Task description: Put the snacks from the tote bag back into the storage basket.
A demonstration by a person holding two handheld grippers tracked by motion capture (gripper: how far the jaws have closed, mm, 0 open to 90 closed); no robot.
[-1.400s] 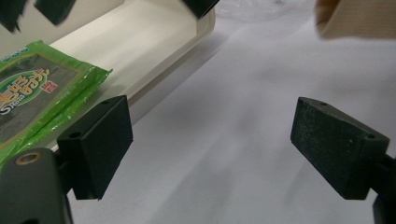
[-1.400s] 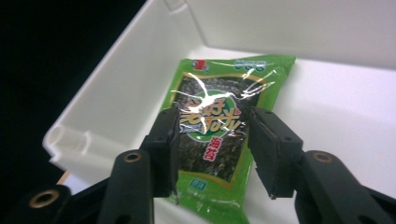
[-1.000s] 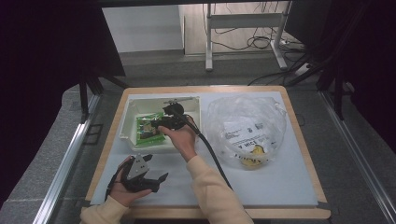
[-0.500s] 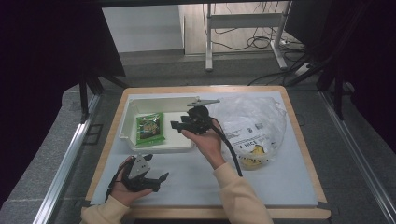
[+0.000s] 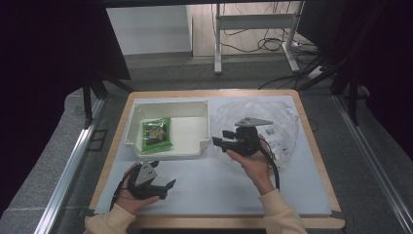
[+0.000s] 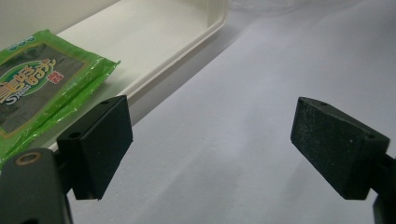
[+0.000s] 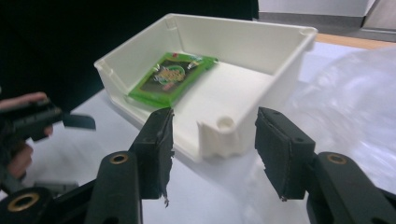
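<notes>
Green snack packet lies in white bin, centre-left; both claws wide, empty: right claw beside bin, left claw on counter; likely next: fetch item from plastic bag

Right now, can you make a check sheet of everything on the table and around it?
Surface: pale sheet on a wood-edged table, flat.
Job's things: white tray with one green packet lying flat inside.
Clutter: crinkled clear bag at the right, small items inside, too unclear to name.
Tools: left tool open, empty, low over the sheet; right tool open, empty, beside the tray's right corner.
Cables: black cable along the right forearm; more wires on the floor behind.
Surroundings: metal stand behind, dark curtains at both sides.
</notes>
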